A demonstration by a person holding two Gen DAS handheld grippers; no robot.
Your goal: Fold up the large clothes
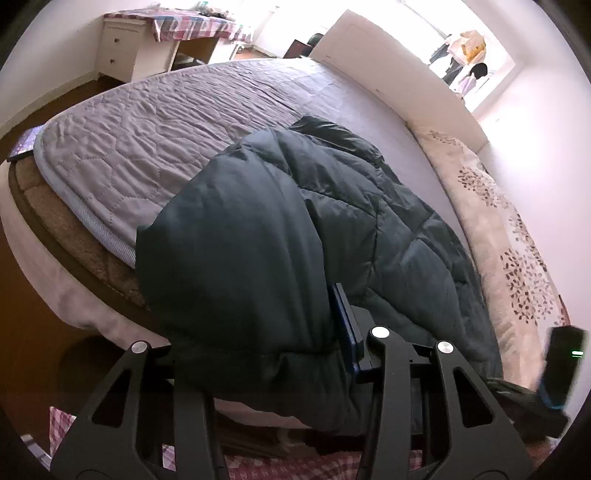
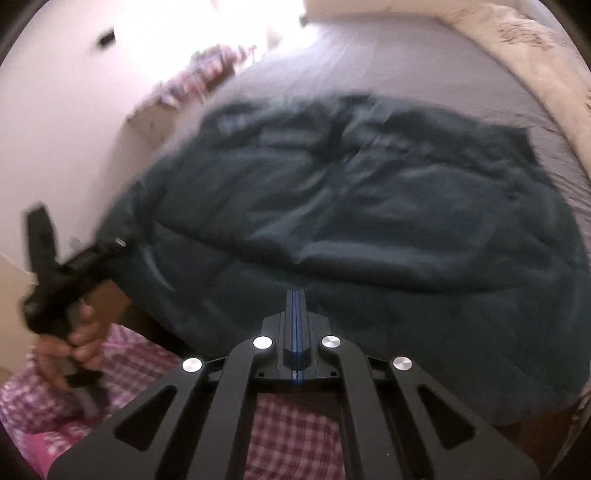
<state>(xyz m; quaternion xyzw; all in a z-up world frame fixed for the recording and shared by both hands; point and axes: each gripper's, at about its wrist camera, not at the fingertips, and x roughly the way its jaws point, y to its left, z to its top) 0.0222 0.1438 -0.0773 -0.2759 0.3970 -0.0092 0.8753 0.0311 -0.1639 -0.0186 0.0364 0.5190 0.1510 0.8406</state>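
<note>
1. A big dark teal quilted jacket (image 1: 295,229) was spread over the bed (image 1: 155,122), with one bulky fold bunched up near the bed's edge, right in front of the left camera.
2. The left gripper (image 1: 258,332) was mostly buried: only one blue-edged finger (image 1: 345,321) could be seen, pressed against the fabric. The other finger was hidden under the fold, so the padding was apparently pinched between them, though the far side couldn't be checked.
3. In the right wrist view the right gripper (image 2: 295,321) was seen with its fingers pressed flat together, just a thin blue seam between them. Whether any cloth was caught in there couldn't be made out; the tips were only seen against the jacket's near hem (image 2: 332,295).
4. That whole right view was badly smeared by blur, so the jacket's seams and edges were mushy.
5. The left hand (image 2: 77,343) was caught at the left edge, wrapped around its gripper handle, also blurred.
6. A floral pillow strip (image 1: 509,236) was cut off by the fisheye rim on the right.
7. A desk with a checked cloth (image 1: 177,26) was washed out by window glare at the back.
</note>
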